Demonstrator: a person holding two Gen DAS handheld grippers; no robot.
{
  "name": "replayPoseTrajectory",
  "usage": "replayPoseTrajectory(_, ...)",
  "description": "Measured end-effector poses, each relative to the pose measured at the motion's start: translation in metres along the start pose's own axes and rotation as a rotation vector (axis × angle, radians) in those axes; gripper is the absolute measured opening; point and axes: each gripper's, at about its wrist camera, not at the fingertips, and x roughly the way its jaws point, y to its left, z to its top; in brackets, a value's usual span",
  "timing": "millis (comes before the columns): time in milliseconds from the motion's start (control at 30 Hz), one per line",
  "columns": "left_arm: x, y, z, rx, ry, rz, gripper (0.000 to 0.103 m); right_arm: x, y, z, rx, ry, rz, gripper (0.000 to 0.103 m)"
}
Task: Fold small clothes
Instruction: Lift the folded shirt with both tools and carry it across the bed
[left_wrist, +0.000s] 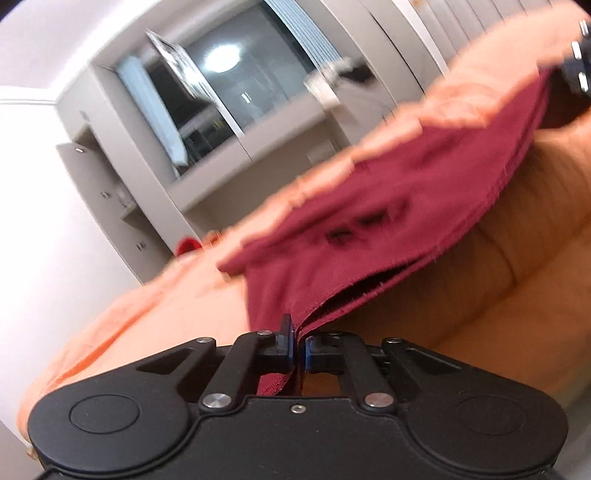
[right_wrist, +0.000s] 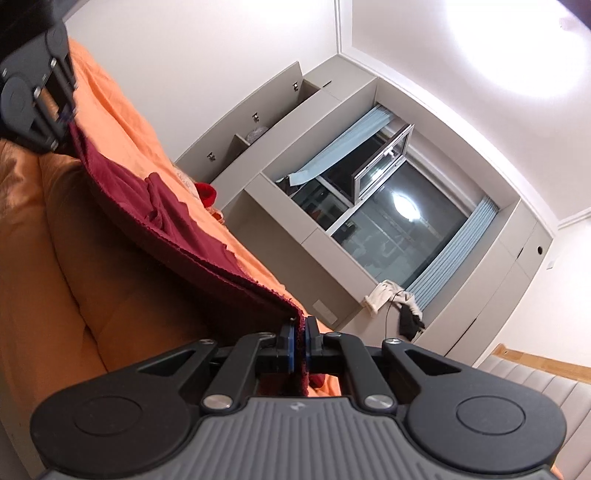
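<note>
The left gripper (left_wrist: 298, 350) has its fingers closed almost together on a hemmed edge of a dark red garment (left_wrist: 369, 221), the cloth pinched between the blue pads. The right gripper (right_wrist: 300, 341) is closed the same way on another corner of the garment, seen in its own camera as a stitched edge running away from the fingers. The garment hangs stretched between the two grippers, lifted off an orange bed (right_wrist: 118, 110), with its far part draping loosely in soft creases. At least two layers show along the open hem near the left fingers. It looks like thin, light, limp fabric that will sag and crumple wherever it is not held, so it is best gripped at corners or along the hems, as it is now, and kept taut while folding. In the right view the left gripper appears at the top left corner, holding the far end of the cloth. Below the garment lies a darker orange-brown padded surface, probably the mattress side or headboard; I cannot tell which. Beyond the bed is a grey built-in cabinet (right_wrist: 277, 122) framing a dark window (right_wrist: 406, 229) with pale blue blinds, white walls, and a bright ceiling light. The left view is blurred.
</note>
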Motion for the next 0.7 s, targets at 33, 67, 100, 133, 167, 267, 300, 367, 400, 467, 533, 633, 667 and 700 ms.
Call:
replayPoseTrajectory(33,-0.007,0.004,0.001,-0.027,-0.051,0.015,0.005,-0.002,-0.001,0.000,-0.003,-0.010,-0.014,0.005)
replayPoseTrajectory(67,-0.013,0.007,0.002,-0.045,-0.086,0.030,0.005,-0.005,-0.002,0.000,-0.003,-0.020,-0.028,0.005)
replayPoseTrajectory(100,-0.017,0.010,0.005,-0.063,-0.108,0.038,0.005,-0.006,-0.004,0.000,0.004,-0.024,-0.037,0.004)
replayPoseTrajectory(133,-0.022,0.014,0.007,-0.094,-0.128,0.039,0.005,-0.008,-0.007,0.000,0.017,-0.027,-0.044,0.004)
replayPoseTrajectory(167,-0.027,0.020,0.009,-0.135,-0.146,0.034,0.005,-0.010,-0.010,0.001,0.032,-0.030,-0.052,0.004)
replayPoseTrajectory(267,-0.044,0.029,0.017,-0.201,-0.204,0.028,0.004,-0.025,-0.014,0.007,0.037,-0.074,-0.101,0.004)
replayPoseTrajectory(300,-0.051,0.031,0.019,-0.213,-0.223,0.027,0.004,-0.031,-0.014,0.008,0.030,-0.094,-0.122,0.004)
replayPoseTrajectory(367,-0.064,0.035,0.022,-0.238,-0.250,0.015,0.004,-0.043,-0.015,0.011,0.039,-0.121,-0.153,0.004)
replayPoseTrajectory(400,-0.071,0.037,0.024,-0.254,-0.258,0.007,0.004,-0.048,-0.016,0.012,0.048,-0.128,-0.163,0.004)
replayPoseTrajectory(467,-0.081,0.043,0.025,-0.296,-0.270,-0.013,0.004,-0.060,-0.016,0.015,0.066,-0.138,-0.183,0.004)
replayPoseTrajectory(533,-0.094,0.048,0.025,-0.328,-0.284,-0.029,0.004,-0.074,-0.017,0.017,0.078,-0.153,-0.198,0.004)
replayPoseTrajectory(633,-0.112,0.053,0.027,-0.349,-0.319,-0.032,0.004,-0.092,-0.013,0.019,0.036,-0.199,-0.237,0.004)
replayPoseTrajectory(667,-0.117,0.054,0.027,-0.355,-0.334,-0.027,0.004,-0.095,-0.012,0.019,0.017,-0.211,-0.250,0.004)
replayPoseTrajectory(700,-0.117,0.053,0.028,-0.357,-0.340,-0.022,0.005,-0.097,-0.012,0.019,0.006,-0.215,-0.256,0.004)
